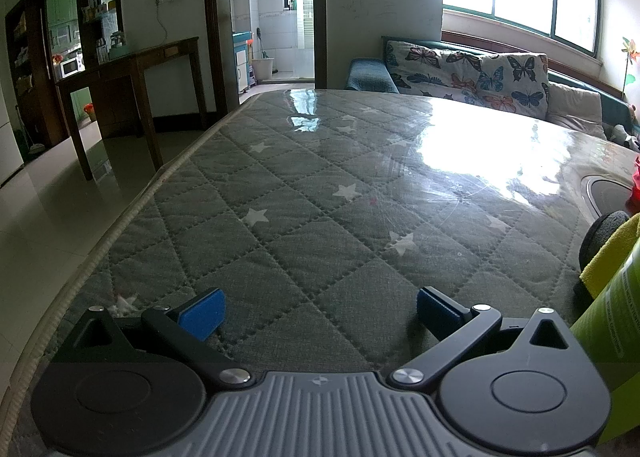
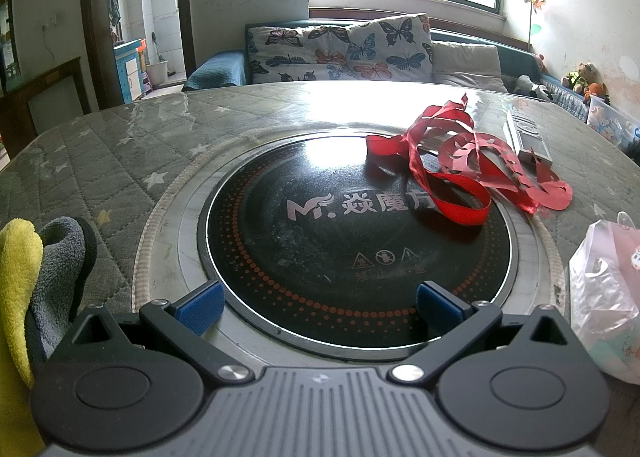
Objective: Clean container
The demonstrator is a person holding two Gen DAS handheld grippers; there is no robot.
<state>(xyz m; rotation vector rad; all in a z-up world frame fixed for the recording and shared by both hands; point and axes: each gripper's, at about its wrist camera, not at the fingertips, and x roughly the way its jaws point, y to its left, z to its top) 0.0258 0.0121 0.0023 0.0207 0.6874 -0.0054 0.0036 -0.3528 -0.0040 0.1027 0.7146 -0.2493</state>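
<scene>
My left gripper is open and empty, low over the quilted grey table cover. At the right edge of the left wrist view stand a green bottle and a yellow cloth on a grey cloth. My right gripper is open and empty, at the near rim of a round black induction cooktop set in the table. The yellow cloth and the grey cloth lie just left of it. No container shows clearly.
Red ribbon lies across the cooktop's far right, partly on a flat grey box. A white plastic bag sits at the right. A butterfly-print sofa stands behind the table. The table's left edge drops to tiled floor.
</scene>
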